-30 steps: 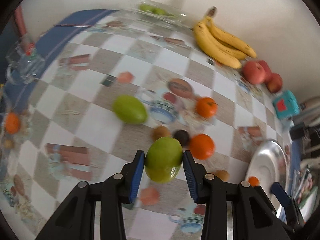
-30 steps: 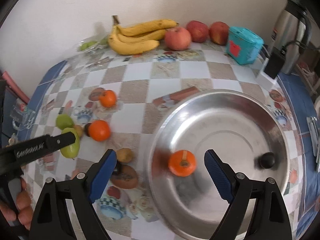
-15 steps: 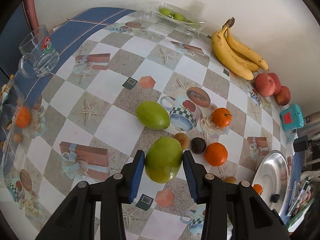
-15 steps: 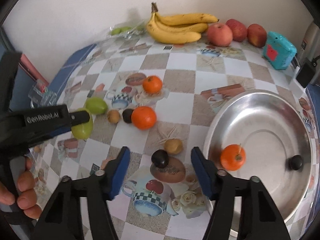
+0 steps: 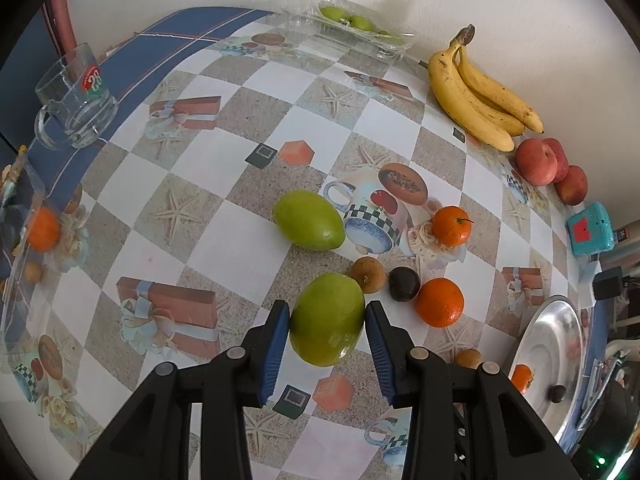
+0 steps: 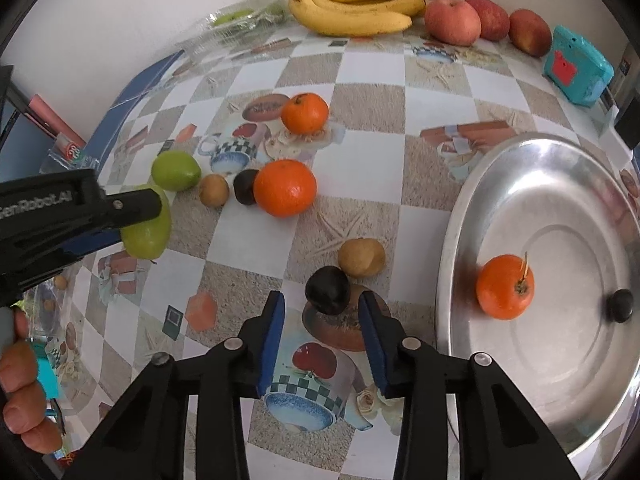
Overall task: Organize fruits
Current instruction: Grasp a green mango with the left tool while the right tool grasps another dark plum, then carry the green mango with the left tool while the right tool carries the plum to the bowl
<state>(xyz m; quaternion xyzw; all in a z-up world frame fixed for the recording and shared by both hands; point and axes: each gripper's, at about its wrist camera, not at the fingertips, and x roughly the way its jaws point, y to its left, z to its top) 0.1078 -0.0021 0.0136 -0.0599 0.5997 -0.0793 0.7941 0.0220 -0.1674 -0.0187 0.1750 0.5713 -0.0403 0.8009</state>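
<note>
Since a second ago the right gripper (image 6: 321, 334) has swung off the steel plate (image 6: 452, 248) toward a dark round fruit (image 6: 328, 289), its spread jaws empty on either side of it — a brown fruit (image 6: 361, 257) just beyond. Across the table, the left gripper (image 5: 327, 323) pinches a green fruit (image 5: 327, 319) above the tablecloth (image 5: 224, 248); another green fruit (image 5: 308, 220) lies farther off. Bananas (image 6: 356, 4) line the wall.
</note>
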